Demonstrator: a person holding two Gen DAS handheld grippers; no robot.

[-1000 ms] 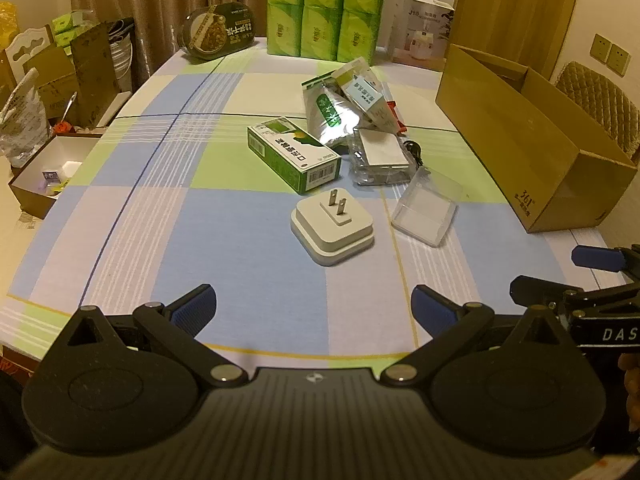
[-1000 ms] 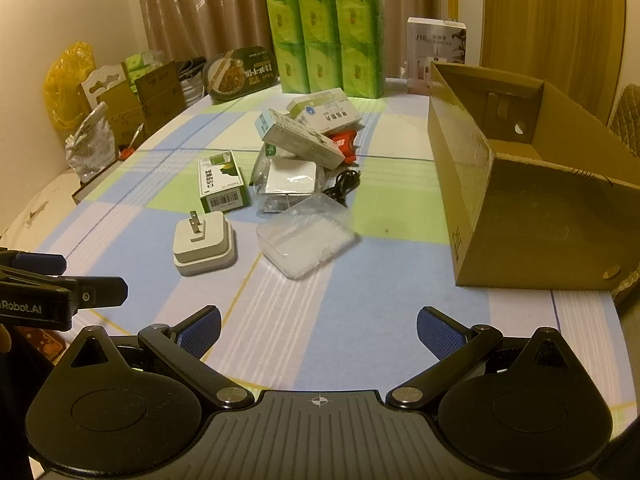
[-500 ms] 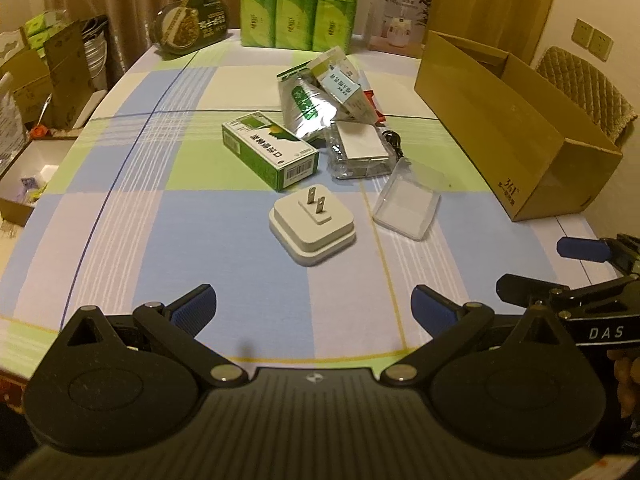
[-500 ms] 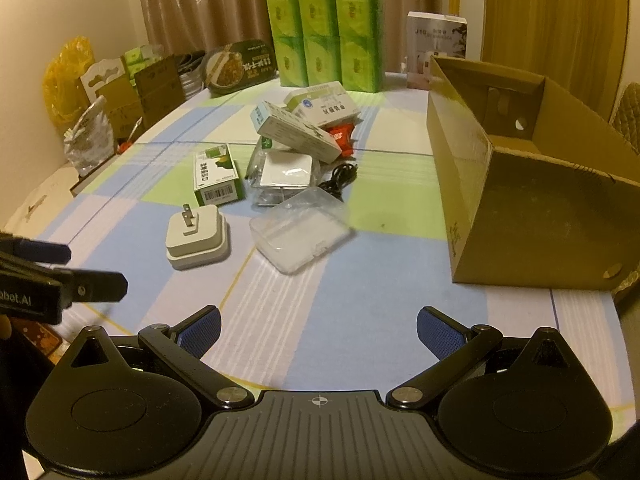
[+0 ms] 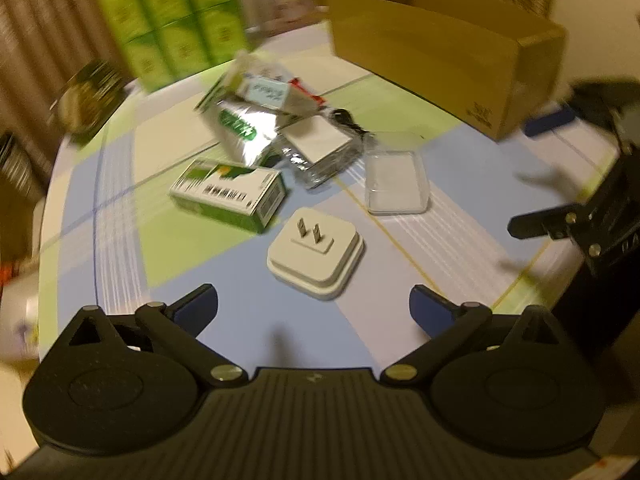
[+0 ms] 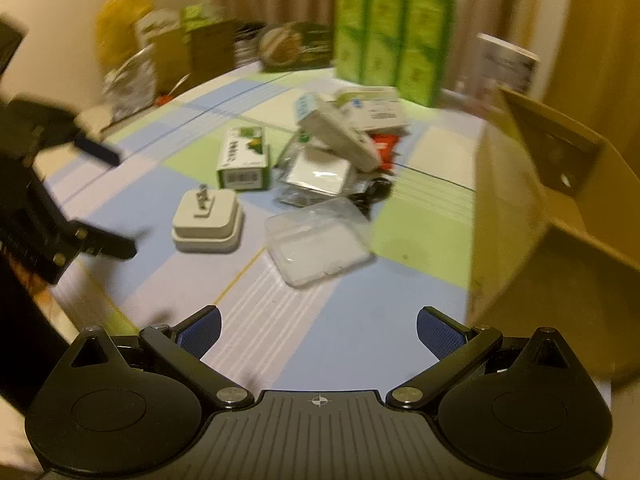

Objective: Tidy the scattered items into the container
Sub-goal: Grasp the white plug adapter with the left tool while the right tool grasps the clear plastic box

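Cardboard box [image 6: 560, 208] open-topped at 3 o'clock in the right view, on the checked surface [image 6: 304, 320]; the inner wall that shows is bare, the floor is hidden. In the left view the box [image 5: 440, 48] sits at 1 o'clock, insides not visible.

Scattered items lie outside the box, mid-surface: white plug adapter [image 5: 316, 256], prongs up; green carton [image 5: 230, 192] just beside it at 10 o'clock; clear plastic case [image 5: 396, 180] at 1 o'clock; a heap of foil packet [image 5: 240, 132], small cartons and a black cable behind.

Only the right view shows the yellow bag [image 6: 120, 28] and clutter at 10 o'clock. Both views blurred.

Left tongs [image 5: 314, 308] spread wide, empty, touching nothing, adapter just ahead. Right tongs [image 6: 318, 330] spread wide, empty, plastic case [image 6: 316, 240] ahead.
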